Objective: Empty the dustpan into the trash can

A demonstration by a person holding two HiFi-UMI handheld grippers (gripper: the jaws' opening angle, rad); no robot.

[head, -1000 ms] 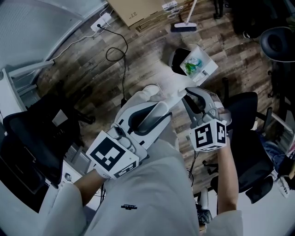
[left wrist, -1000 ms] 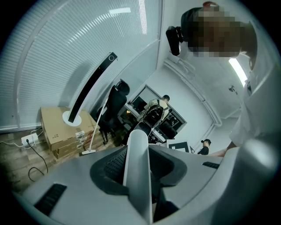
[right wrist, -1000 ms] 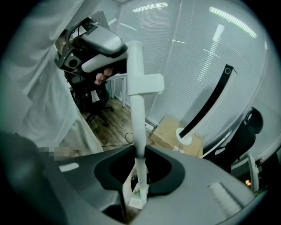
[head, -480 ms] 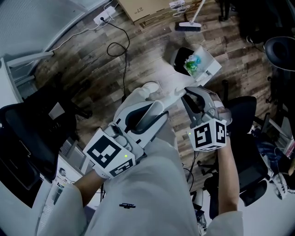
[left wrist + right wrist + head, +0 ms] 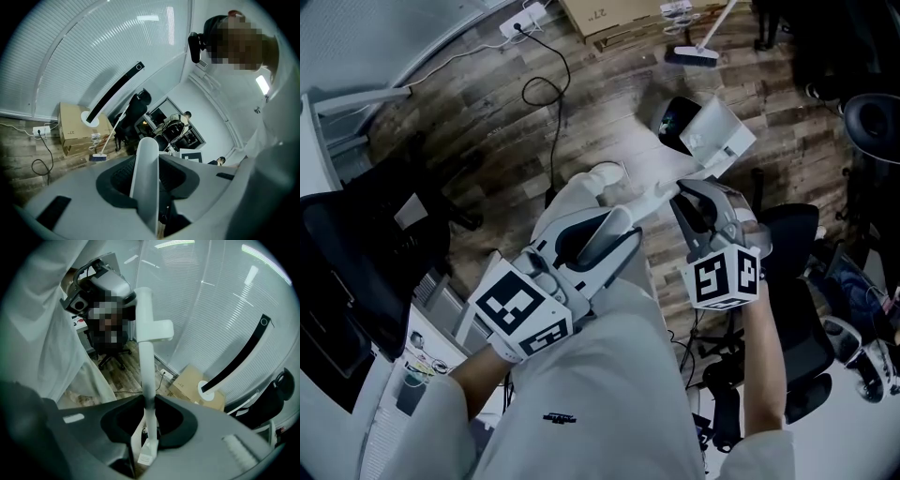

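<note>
A white long-handled dustpan hangs tilted over the small black trash can on the wooden floor. I see no litter in the pan; a green scrap shows inside the can. My left gripper is shut on the upper part of the dustpan's white handle, which runs between its jaws. Closer to the pan, my right gripper is shut on the same handle. In the right gripper view the handle passes through that gripper, with a cross-piece higher up.
A broom and a cardboard box stand beyond the can. A power strip with a black cable lies on the floor to the left. Black office chairs stand at the left and right.
The pan has tipped further toward the can. The green litter that lay in the pan is gone from it, and a green scrap now shows in the can. Both grippers keep their hold.
</note>
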